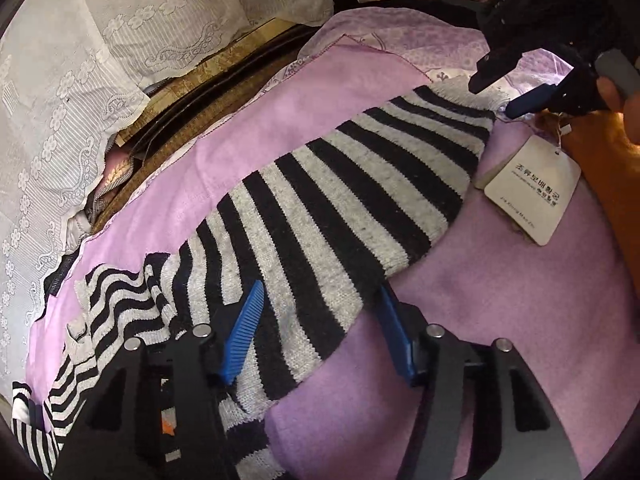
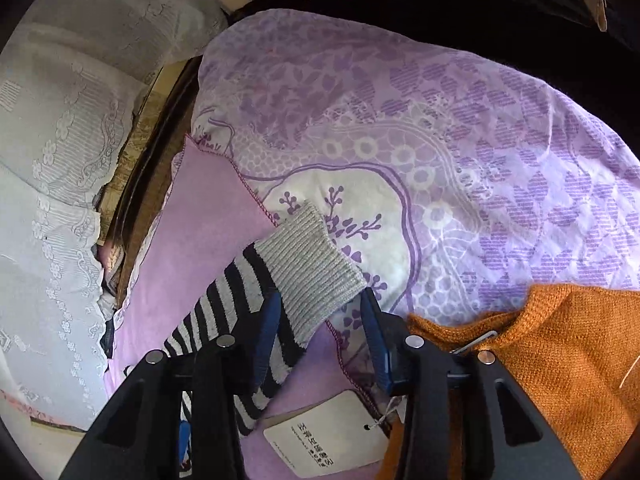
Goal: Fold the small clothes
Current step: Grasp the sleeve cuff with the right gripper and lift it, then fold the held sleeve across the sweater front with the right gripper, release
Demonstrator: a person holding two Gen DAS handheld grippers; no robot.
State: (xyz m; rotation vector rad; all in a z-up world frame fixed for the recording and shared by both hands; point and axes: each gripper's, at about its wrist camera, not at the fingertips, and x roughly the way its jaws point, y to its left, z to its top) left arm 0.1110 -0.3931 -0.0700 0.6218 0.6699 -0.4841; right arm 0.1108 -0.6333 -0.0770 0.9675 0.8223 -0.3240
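Observation:
A black-and-grey striped knit garment lies on a pink cloth. My left gripper is open, its blue fingers straddling the striped knit near its lower end. My right gripper is open over the garment's grey ribbed cuff, fingers either side of it. The right gripper also shows in the left wrist view at the far end of the garment. I cannot tell whether either gripper touches the fabric.
An orange knit garment lies at the right, with a white paper tag on a string beside it. A purple floral bedsheet lies beyond the pink cloth. White lace fabric lies on the left.

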